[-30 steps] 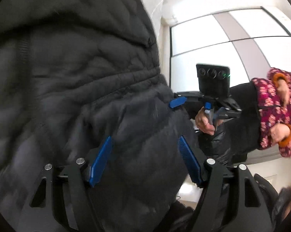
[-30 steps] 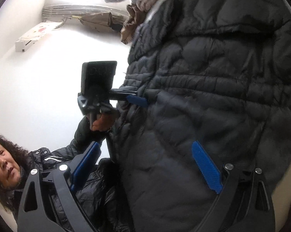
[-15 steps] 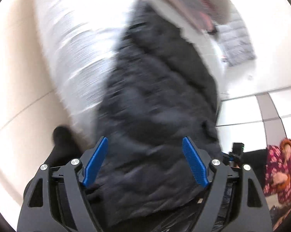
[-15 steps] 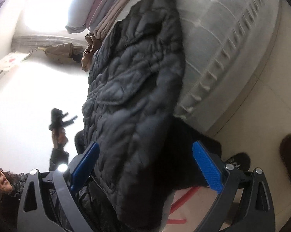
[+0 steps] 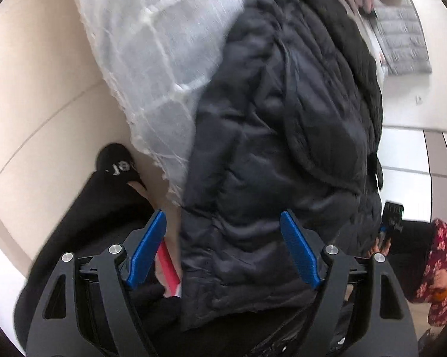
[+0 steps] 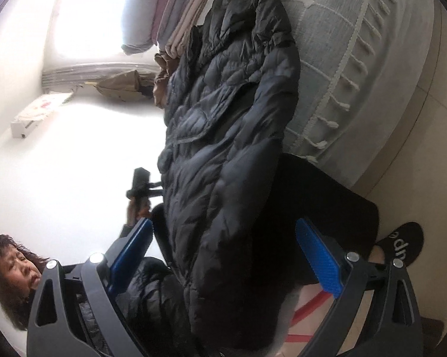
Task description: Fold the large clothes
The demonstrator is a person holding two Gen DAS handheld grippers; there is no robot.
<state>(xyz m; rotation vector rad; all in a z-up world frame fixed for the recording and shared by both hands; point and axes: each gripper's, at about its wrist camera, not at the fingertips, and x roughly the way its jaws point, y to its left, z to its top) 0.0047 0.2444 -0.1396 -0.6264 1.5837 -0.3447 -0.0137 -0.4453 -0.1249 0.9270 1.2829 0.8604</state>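
Black quilted puffer coat point(image 5: 282, 148) lies lengthwise on the bed point(image 6: 372, 68), its near hem hanging over the near edge, probably laid flat to prepare the fold. White fringed bedspread point(image 5: 152, 59) shows beside it.

Left claw point(image 5: 223, 253): jaws have just been opening and stand wide, blue pads either side of the hem, neither pressing; nothing held.

Right claw point(image 6: 226, 264): also spread wide, coat's near end between the pads but not pinched.

Folded bedding stack point(image 6: 175, 20) at the far end. Another person's floral sleeve point(image 5: 440, 267) near the right edge.

Judgement: both claws free, likely lining up on the hem for the next fold.
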